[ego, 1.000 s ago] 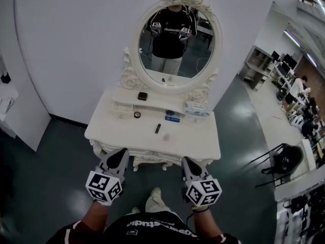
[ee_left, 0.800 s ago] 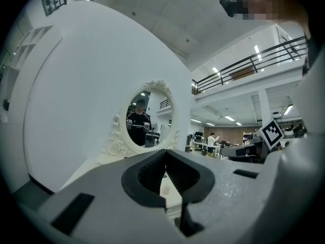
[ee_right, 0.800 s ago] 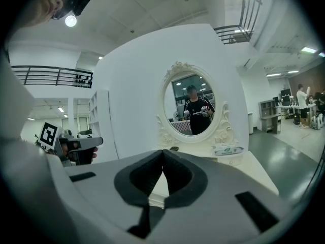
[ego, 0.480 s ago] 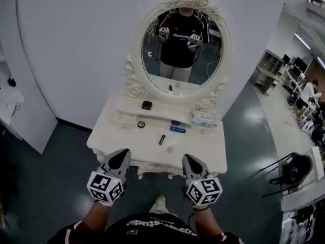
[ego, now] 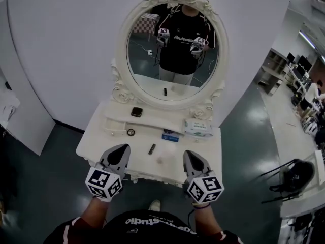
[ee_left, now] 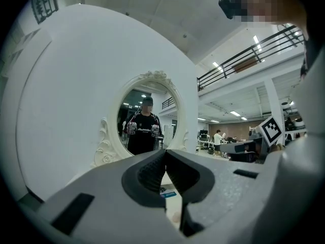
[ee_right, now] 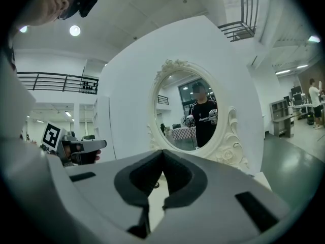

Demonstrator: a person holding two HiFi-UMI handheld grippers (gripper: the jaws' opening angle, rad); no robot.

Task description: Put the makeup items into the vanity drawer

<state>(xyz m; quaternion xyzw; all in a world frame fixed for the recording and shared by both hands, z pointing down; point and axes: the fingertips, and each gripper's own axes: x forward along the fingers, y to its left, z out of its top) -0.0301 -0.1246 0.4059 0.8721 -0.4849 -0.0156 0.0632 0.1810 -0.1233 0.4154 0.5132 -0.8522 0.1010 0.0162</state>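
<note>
A white vanity table (ego: 200, 159) with an oval mirror (ego: 152, 70) stands ahead of me. On its top lie a small black tube (ego: 152, 149), a blue flat box (ego: 170, 136), a pale round puff (ego: 162, 159) and a dark round jar (ego: 131, 132). A dark square compact (ego: 136, 112) sits on the raised shelf. My left gripper (ego: 121, 150) hovers over the front left edge, shut and empty. My right gripper (ego: 190, 156) hangs over the front right edge, also shut with nothing in it. The vanity drawer front is hidden below the tabletop edge.
A pale green tissue pack (ego: 198, 128) rests at the back right of the tabletop. A white wall (ego: 61, 50) stands behind the vanity and a white cabinet (ego: 15, 121) to the left. A black chair (ego: 289, 177) and desks are off to the right on the dark green floor.
I have stepped closer: the vanity looms larger and both grippers now sit over its front edge rather than over the floor. Both jaws stay shut.
</note>
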